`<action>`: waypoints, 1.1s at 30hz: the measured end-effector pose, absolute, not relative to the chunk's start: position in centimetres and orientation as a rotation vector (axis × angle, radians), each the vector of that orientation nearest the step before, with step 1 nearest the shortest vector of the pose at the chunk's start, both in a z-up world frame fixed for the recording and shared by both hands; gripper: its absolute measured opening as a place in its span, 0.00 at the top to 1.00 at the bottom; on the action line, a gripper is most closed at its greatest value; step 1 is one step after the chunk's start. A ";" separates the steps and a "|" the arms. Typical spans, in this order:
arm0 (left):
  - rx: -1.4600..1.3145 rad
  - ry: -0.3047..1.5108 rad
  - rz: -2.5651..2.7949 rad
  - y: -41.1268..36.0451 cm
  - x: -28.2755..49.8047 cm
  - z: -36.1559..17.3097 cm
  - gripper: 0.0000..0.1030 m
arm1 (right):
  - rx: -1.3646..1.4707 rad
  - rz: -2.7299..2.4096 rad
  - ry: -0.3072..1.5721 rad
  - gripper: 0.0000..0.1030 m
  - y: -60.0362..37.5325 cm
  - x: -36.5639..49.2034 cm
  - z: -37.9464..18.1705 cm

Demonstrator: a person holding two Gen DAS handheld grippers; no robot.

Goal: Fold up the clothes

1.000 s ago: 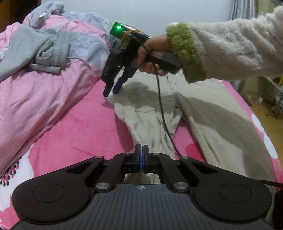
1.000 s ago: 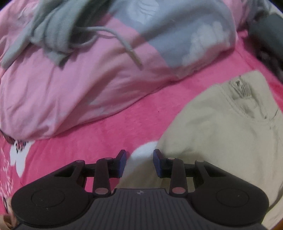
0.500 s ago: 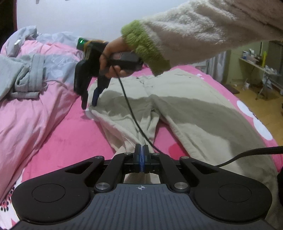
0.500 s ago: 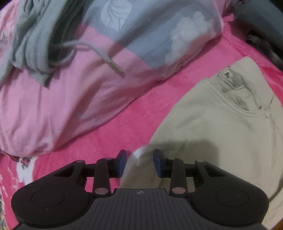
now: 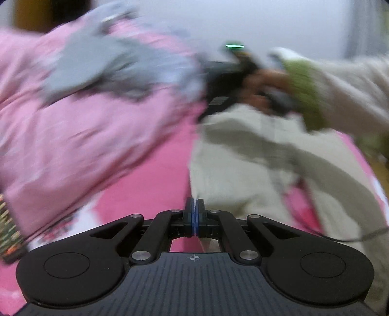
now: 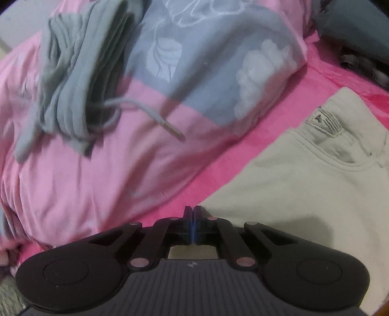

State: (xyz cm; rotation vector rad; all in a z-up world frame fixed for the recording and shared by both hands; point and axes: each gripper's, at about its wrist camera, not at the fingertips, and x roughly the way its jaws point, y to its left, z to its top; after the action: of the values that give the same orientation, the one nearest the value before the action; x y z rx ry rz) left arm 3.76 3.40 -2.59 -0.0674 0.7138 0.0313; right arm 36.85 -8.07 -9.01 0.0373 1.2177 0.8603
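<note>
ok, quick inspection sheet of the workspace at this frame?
Surface: bright pink bed sheet.
Job's things: beige cotton trousers spread flat.
Clutter: pale pink and grey quilt bunched up; crumpled grey drawstring garment on it.
Grippers: left tool shut on a trouser leg; right tool just closed on the trousers' edge near the waist.
Cables: black cable across the trousers.
Surroundings: white wall; fleece sleeve with green cuff.

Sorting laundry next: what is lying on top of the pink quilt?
A bunched grey garment with a loose drawstring lies on the quilt. Anything beneath the garment's folds is covered.
</note>
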 end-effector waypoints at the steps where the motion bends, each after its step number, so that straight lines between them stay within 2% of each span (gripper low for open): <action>1: -0.090 0.730 0.080 4.8 4.2 -2.9 1.00 | 0.068 0.859 1.212 1.00 -8.1 37.0 -9.3; 7: -0.167 0.866 0.218 8.6 6.9 -6.2 1.00 | 0.200 0.833 1.189 1.00 -7.2 36.9 -12.7; 11: -0.199 0.920 0.244 9.1 7.5 -7.9 1.00 | 0.433 0.820 1.237 0.98 -8.8 38.2 -14.3; 13: -0.209 0.922 0.246 9.2 7.3 -8.1 1.00 | 0.546 0.833 1.150 0.98 -11.2 39.1 -12.9; 16: -0.199 0.926 0.246 9.0 7.3 -7.9 1.00 | 0.550 0.746 1.030 0.98 -15.4 41.0 -9.7; 19: -0.198 0.944 0.252 9.2 7.7 -8.3 1.00 | 0.489 0.698 1.058 0.98 -17.1 42.6 -8.8; 25: -0.123 0.971 0.248 8.8 8.2 -8.7 1.00 | 0.311 0.675 1.252 1.00 -13.6 44.7 -13.7; 28: -0.109 0.984 0.257 8.7 8.5 -8.7 0.98 | 0.383 0.690 1.156 1.00 -13.4 45.1 -14.1; 33: -0.151 1.002 0.255 9.6 8.8 -8.6 0.92 | 0.638 0.575 0.894 0.99 -19.6 44.8 -11.0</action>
State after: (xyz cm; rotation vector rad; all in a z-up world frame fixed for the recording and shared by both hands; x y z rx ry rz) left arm 8.78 9.57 -8.57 -0.1515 1.0022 0.2549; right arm 44.81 -19.62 -11.04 0.6380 0.8937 0.5755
